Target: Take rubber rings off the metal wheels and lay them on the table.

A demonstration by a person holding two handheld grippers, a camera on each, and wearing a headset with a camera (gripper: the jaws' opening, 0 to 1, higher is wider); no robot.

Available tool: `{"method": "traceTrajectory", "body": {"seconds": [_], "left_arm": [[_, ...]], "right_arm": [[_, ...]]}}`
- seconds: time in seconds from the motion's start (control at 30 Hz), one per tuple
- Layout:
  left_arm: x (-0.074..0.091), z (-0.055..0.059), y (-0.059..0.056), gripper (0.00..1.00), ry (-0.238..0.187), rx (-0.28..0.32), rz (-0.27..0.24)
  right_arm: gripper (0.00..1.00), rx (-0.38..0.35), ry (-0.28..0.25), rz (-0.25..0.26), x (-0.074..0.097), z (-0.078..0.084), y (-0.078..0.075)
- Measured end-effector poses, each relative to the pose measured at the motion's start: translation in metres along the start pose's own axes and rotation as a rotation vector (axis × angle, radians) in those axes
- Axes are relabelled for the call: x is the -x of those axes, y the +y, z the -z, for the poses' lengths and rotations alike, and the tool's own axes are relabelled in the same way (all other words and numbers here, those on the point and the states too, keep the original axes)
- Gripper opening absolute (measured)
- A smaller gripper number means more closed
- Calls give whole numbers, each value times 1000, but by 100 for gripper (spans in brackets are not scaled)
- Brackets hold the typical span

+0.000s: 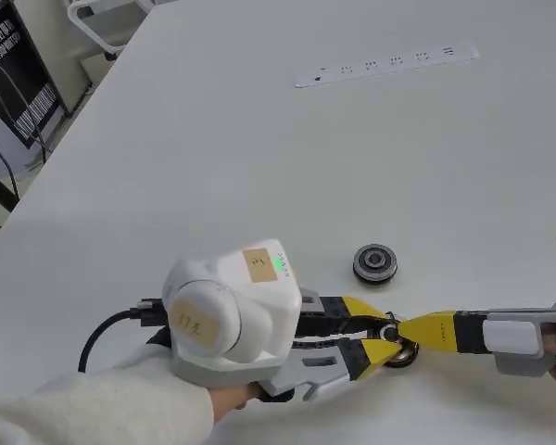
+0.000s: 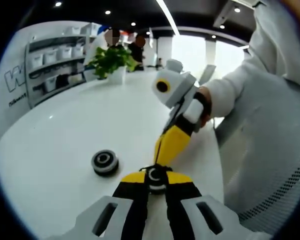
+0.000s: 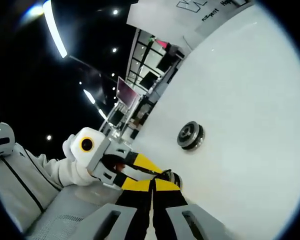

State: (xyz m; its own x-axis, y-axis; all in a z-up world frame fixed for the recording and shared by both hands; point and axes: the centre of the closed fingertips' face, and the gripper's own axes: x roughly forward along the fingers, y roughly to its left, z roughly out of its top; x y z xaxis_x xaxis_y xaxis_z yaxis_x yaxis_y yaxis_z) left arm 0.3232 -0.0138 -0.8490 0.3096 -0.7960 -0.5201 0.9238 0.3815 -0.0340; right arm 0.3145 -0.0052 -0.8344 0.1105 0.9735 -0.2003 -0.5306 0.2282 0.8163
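A small metal wheel (image 1: 405, 353) with a black rubber ring sits near the table's front edge, and my left gripper (image 1: 389, 339) is shut on it from the left. In the left gripper view the wheel (image 2: 155, 180) is clamped between the yellow jaw tips. My right gripper (image 1: 404, 329) comes in from the right, its jaws closed together at the wheel's rim and pinching the rubber ring. In the right gripper view its own tips (image 3: 152, 183) meet just beside the wheel (image 3: 174, 178). A second wheel (image 1: 375, 262) with its ring on lies flat a little farther back.
A white power strip (image 1: 389, 65) lies at the far side of the white table (image 1: 213, 167). A black cable (image 1: 102, 329) trails from the left gripper. In the left gripper view the second wheel (image 2: 105, 162) lies left of the jaws, and a potted plant (image 2: 112, 60) stands at the far end.
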Motion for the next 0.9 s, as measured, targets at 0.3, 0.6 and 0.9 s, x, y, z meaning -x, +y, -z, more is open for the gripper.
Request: {"method": "traceTrajectory", "body": {"seconds": [0.3, 0.6, 0.9], "left_arm": [[0, -1, 0, 13, 0, -4, 1], [0, -1, 0, 14, 7, 0, -5], [2, -3, -2, 15, 36, -12, -2]], "right_arm": [[0, 73, 18, 48, -1, -1, -8], [0, 72, 27, 53, -3, 0, -10], [0, 119, 39, 69, 0, -4, -7]]}}
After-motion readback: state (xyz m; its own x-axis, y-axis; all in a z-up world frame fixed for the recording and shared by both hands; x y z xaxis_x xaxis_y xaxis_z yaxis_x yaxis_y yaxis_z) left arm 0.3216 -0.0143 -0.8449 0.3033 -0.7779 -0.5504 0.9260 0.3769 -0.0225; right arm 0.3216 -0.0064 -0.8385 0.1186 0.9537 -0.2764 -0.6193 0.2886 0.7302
